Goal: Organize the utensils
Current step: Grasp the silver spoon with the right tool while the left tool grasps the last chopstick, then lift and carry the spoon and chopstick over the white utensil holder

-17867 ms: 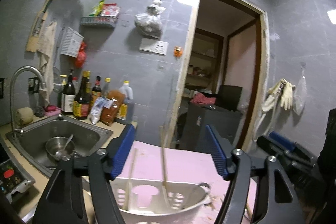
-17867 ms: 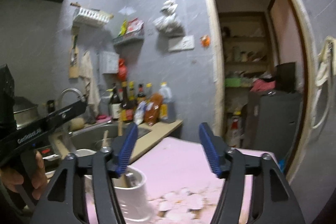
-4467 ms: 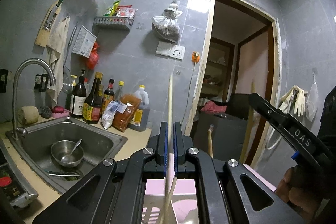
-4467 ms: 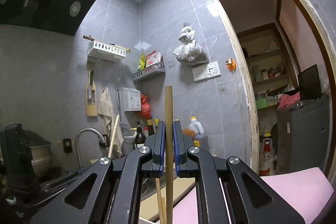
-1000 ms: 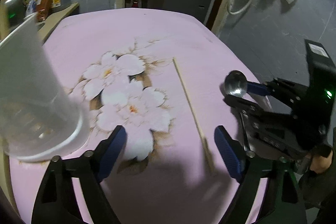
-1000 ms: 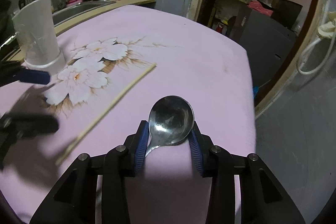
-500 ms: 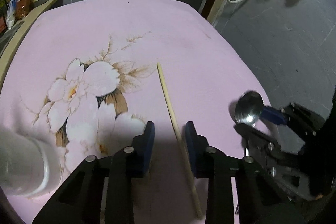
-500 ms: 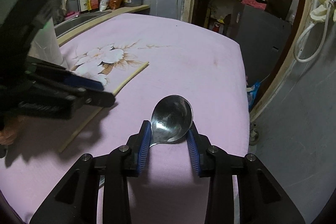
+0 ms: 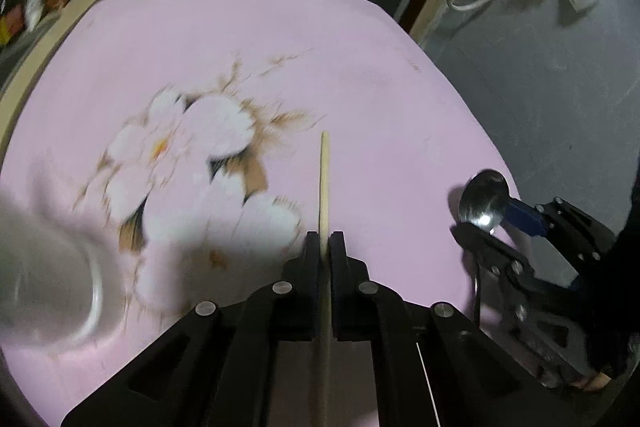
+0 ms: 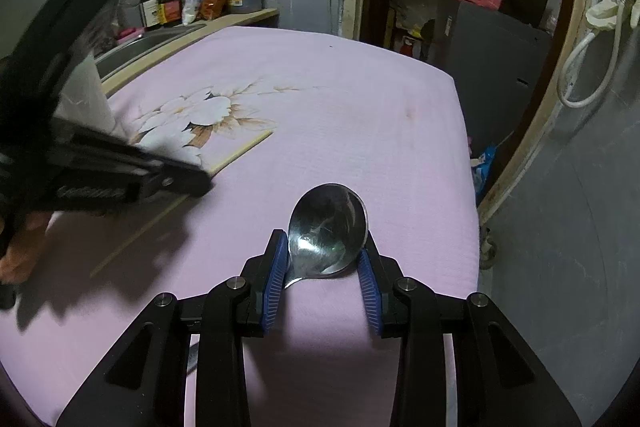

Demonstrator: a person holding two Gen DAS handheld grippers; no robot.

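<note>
A: What sort of surface is that?

B: A counter [image 9: 360, 39] under a smooth pink cloth with rounded corners, printed with white blossoms and brown leaves. A blurred, translucent white plastic cup [image 9: 44, 267] stands at its left edge.

A: And the left hand-held gripper [image 9: 325, 247]?

B: Its black jaws are pressed together on a chopstick [image 9: 324, 171], a thin, straight, pale wooden stick that lies flat on the cloth just beside the flower print, its free end pointing away from the jaws.

A: The right hand-held gripper [image 10: 325, 261]?

B: Its ribbed blue pads [image 10: 276, 275] pinch the bowl of a spoon [image 10: 328, 227] from both sides. The spoon is polished metal, oval and mirror-bright, its bowl held above the cloth near the counter's right edge; the handle runs back under the jaws and is mostly hidden.

A: How far apart are the two utensils?

B: Well apart, the chopstick nearer the middle of the cloth.
</note>
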